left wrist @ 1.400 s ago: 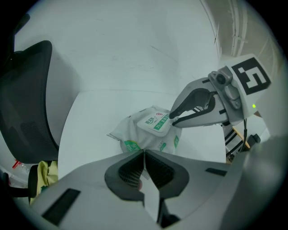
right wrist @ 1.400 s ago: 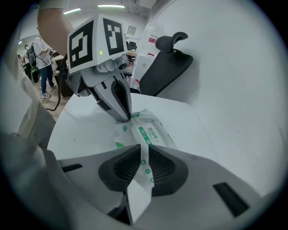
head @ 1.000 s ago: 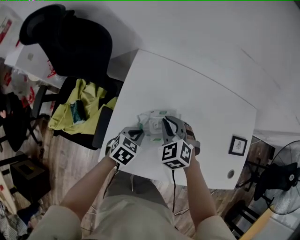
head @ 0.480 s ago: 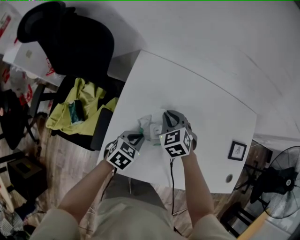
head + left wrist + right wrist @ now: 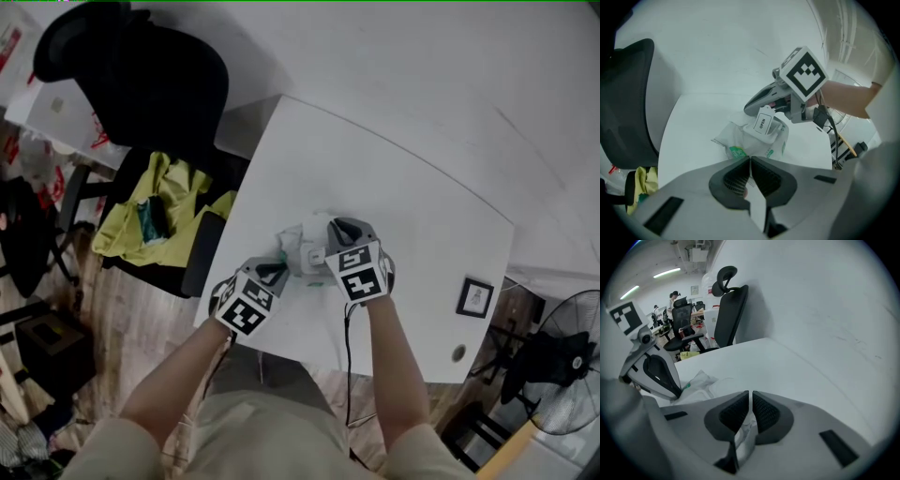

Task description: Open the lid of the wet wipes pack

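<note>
The wet wipes pack [image 5: 300,244], white with green print, lies crumpled near the front edge of the white table [image 5: 412,216]. My left gripper [image 5: 279,268] is shut on the pack's near edge [image 5: 740,147]. The right gripper [image 5: 322,251] reaches in from the right. Its jaws have just been closing and pinch a thin white flap, which shows between them in the right gripper view [image 5: 750,397]. In the left gripper view the lid flap marked OPEN [image 5: 762,123] stands lifted off the pack, hanging from the right gripper's tips [image 5: 754,107].
A black office chair [image 5: 141,80] stands beyond the table's left corner, with a yellow-green cloth [image 5: 169,202] on a second seat. A small framed marker card [image 5: 476,296] and a cable hole [image 5: 458,353] are on the table's right. A fan [image 5: 562,361] stands at the right.
The right gripper has sunk towards the pack and rolled, so its marker cube shows another face. The left gripper has stayed on the pack's edge.
</note>
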The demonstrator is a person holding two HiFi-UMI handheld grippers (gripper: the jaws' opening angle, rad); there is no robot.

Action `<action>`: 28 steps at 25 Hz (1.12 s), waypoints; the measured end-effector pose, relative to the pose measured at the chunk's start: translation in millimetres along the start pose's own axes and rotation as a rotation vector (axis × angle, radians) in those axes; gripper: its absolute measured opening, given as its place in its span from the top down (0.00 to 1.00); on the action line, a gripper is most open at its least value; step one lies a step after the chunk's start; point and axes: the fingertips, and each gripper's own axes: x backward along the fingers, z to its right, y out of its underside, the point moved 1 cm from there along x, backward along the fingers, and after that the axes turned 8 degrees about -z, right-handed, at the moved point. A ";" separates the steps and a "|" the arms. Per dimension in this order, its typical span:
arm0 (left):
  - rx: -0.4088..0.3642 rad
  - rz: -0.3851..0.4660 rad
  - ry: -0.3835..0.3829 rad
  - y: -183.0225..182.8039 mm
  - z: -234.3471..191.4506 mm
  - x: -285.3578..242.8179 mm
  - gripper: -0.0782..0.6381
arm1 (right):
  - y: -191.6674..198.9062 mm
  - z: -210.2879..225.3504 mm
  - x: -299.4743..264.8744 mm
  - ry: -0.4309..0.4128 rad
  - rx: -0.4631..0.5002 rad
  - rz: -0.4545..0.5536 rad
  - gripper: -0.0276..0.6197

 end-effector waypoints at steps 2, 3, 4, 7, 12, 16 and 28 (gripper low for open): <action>0.029 -0.024 -0.004 1.0 2.1 1.3 0.85 | 0.3 4.5 13.3 -0.019 -0.072 0.013 0.89; 0.018 -0.037 -0.010 1.2 3.0 3.8 0.85 | -1.2 6.6 22.2 -0.023 -0.099 0.026 0.90; -0.002 -0.044 -0.021 0.7 3.3 8.0 0.85 | -3.9 8.1 32.2 -0.025 -0.121 0.046 0.90; -0.024 -0.018 -0.051 -6.4 2.1 27.7 0.85 | -16.7 10.7 68.4 -0.018 -0.166 0.125 0.90; -0.049 0.067 -0.069 -35.4 4.3 74.7 0.85 | -40.8 12.8 138.8 0.021 -0.196 0.268 0.90; -0.096 0.152 -0.090 -65.4 12.1 117.1 0.85 | -52.5 8.7 191.2 0.045 -0.194 0.359 0.90; -0.194 0.497 -0.177 -132.7 60.4 264.7 0.85 | -67.9 -29.6 324.7 0.108 -0.108 0.524 0.90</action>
